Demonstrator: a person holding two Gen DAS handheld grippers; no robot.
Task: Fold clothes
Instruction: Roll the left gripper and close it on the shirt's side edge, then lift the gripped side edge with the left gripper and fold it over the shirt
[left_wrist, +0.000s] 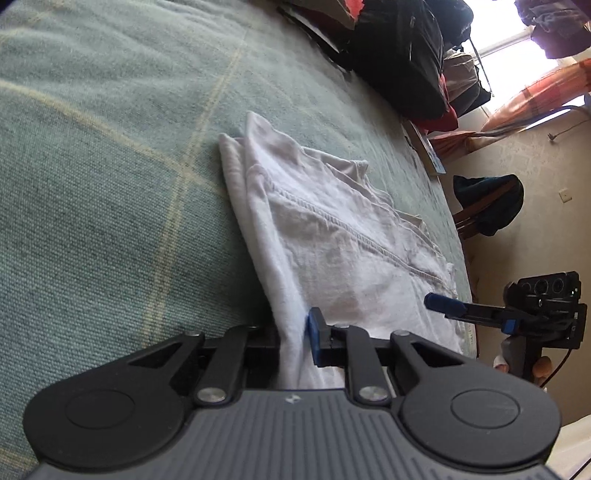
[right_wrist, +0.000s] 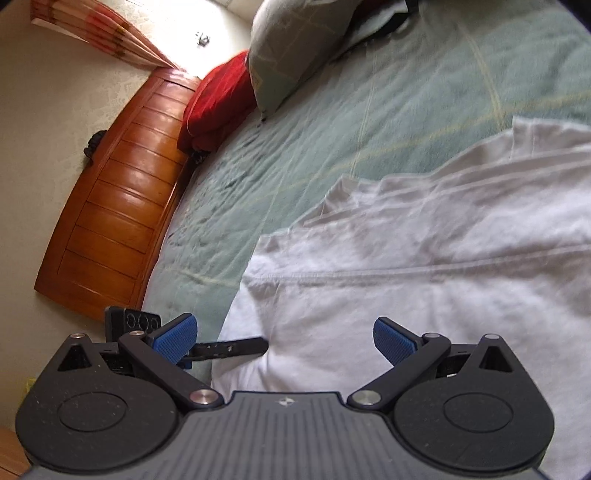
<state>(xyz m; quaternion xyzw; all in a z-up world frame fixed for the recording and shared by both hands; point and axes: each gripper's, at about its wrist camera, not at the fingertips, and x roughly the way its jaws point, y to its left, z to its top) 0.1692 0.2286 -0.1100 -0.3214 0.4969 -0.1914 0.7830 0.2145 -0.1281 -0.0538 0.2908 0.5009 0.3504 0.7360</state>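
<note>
We are looking across a bed covered in a pale green woven blanket (left_wrist: 110, 177) crossed by thin cream lines, and it is filling the left of the left wrist view. On it a white cotton garment (left_wrist: 332, 240) with a stitched hem is lying partly folded, near the bed's edge. Our left tongs (left_wrist: 295, 338) are sitting clamped together on the near edge of that garment, the cloth bunching up between the blue pads. Further right, a heap of dark clothes and bags (left_wrist: 402, 55) is piling up by a bright window, an orange checked curtain (left_wrist: 535, 96) is hanging there, and a wooden chair (left_wrist: 480, 210) draped with dark cloth is standing on the beige floor.

In the right wrist view, a polished orange-brown wooden headboard (right_wrist: 118, 206) is running along the left, with a red pillow (right_wrist: 218, 99) and a grey-green pillow (right_wrist: 295, 48) lying beside it. Our right tongs (right_wrist: 286, 339) are hovering wide apart over the white garment, gripping nothing.
</note>
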